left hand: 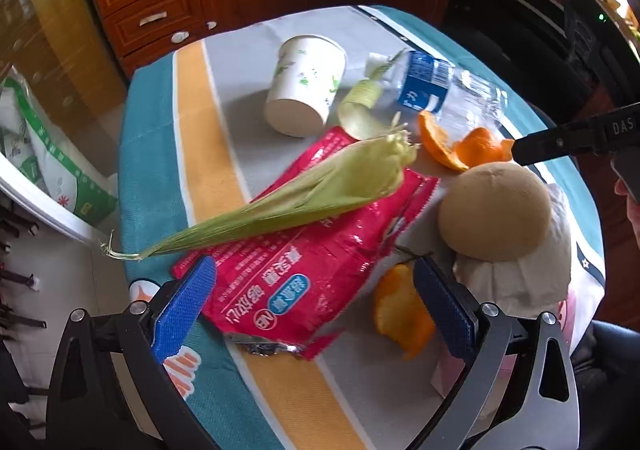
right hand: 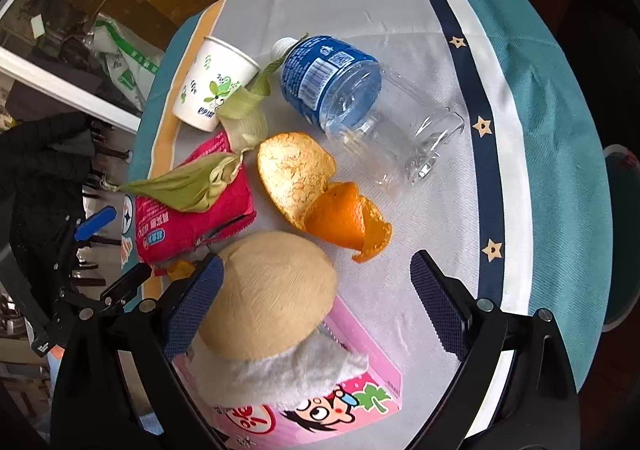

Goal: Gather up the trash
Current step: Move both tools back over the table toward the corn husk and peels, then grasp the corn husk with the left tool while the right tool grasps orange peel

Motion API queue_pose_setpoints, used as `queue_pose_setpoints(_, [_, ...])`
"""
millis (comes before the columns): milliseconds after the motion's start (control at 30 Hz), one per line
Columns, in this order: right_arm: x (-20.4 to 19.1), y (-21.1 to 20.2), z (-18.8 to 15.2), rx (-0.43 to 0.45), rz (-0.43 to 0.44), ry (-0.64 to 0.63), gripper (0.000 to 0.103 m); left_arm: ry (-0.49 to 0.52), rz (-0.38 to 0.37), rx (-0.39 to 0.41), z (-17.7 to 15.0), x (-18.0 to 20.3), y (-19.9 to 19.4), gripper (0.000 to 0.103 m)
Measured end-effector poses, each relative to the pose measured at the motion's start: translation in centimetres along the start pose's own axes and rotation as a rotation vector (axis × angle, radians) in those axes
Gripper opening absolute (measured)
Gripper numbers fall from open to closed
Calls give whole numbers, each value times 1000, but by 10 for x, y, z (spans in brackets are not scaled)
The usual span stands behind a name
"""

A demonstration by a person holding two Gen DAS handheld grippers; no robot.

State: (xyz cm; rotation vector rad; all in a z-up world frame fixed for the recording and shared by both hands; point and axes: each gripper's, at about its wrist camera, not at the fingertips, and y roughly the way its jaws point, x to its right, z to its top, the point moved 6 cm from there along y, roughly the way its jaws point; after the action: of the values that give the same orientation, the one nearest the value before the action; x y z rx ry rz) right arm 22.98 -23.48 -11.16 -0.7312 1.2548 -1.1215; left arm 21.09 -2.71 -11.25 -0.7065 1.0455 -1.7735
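left gripper (left hand: 314,306): wide open over red wrapper (left hand: 304,270) | right gripper (right hand: 316,300): wide open, coconut (right hand: 272,298) between fingers | corn husk (left hand: 288,194) on wrapper

Open left tool (left hand: 316,304) over red wrapper (left hand: 304,266), corn husk (left hand: 304,190) atop it

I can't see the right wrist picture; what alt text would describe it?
An open two-fingered tool hovers over a cloth-covered table strewn with trash: a coconut on a pink carton, orange peel, a lying plastic bottle, a paper cup, corn husks and a red wrapper.
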Motion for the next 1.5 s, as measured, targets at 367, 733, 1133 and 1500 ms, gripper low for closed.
queue_pose_setpoints(367, [13,38,11,5,1,79,66,16,-5,-1,3,-7,11,99])
queue_pose_setpoints(733, [-3,29,10,63,-37,-14,31,119,11,13,41,23,45,97])
queue_pose_setpoints(1133, [-9,13,14,100,-11,-30,31,192,55,-48,41,39,69,70])
queue_pose_setpoints(1500, [2,12,9,76,17,-10,37,183,65,-64,37,36,70,29])
